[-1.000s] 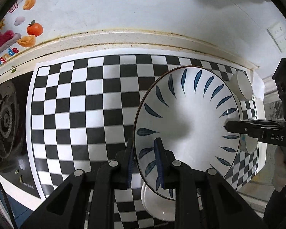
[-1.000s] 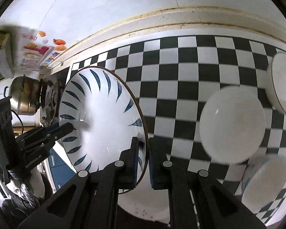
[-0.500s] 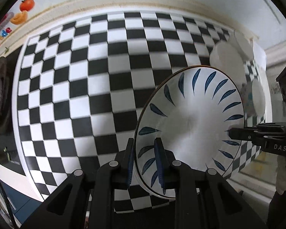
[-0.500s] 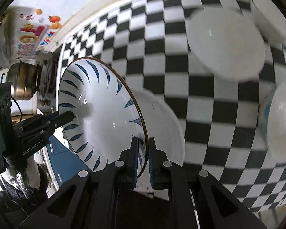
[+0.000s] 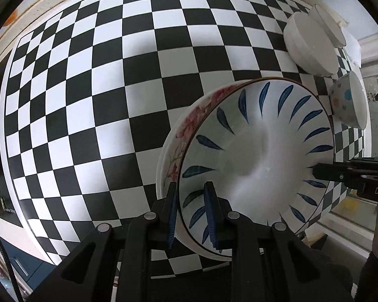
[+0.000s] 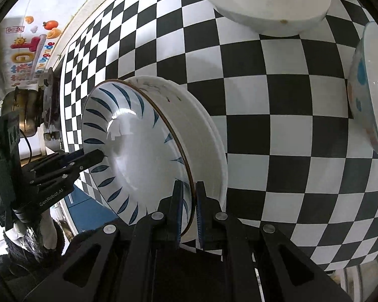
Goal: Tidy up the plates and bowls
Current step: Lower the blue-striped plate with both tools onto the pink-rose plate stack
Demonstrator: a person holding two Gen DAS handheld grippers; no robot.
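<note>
A white plate with blue leaf marks [image 5: 259,156] [image 6: 133,156] is held by its rim from two opposite sides. My left gripper [image 5: 190,188] is shut on its near rim, and in the right wrist view that left gripper [image 6: 99,154] pinches the far-left rim. My right gripper [image 6: 189,185] is shut on the opposite rim and shows at the right as a dark right gripper [image 5: 315,171]. Directly under the leaf plate lies a white plate with pink flowers [image 5: 186,130] [image 6: 209,148]. Whether the two plates touch I cannot tell.
A black-and-white checkered mat [image 5: 113,88] covers the counter. A white bowl [image 5: 310,47] [image 6: 264,7], a second white bowl [image 5: 327,22] behind it and a dotted bowl [image 5: 347,103] [image 6: 365,88] stand at the right. A metal pot [image 6: 15,115] sits on a stove beyond the mat's left end.
Both grippers have come down toward the mat with the leaf plate. The flowered plate has come into view right under it, and the bowls look nearer.
</note>
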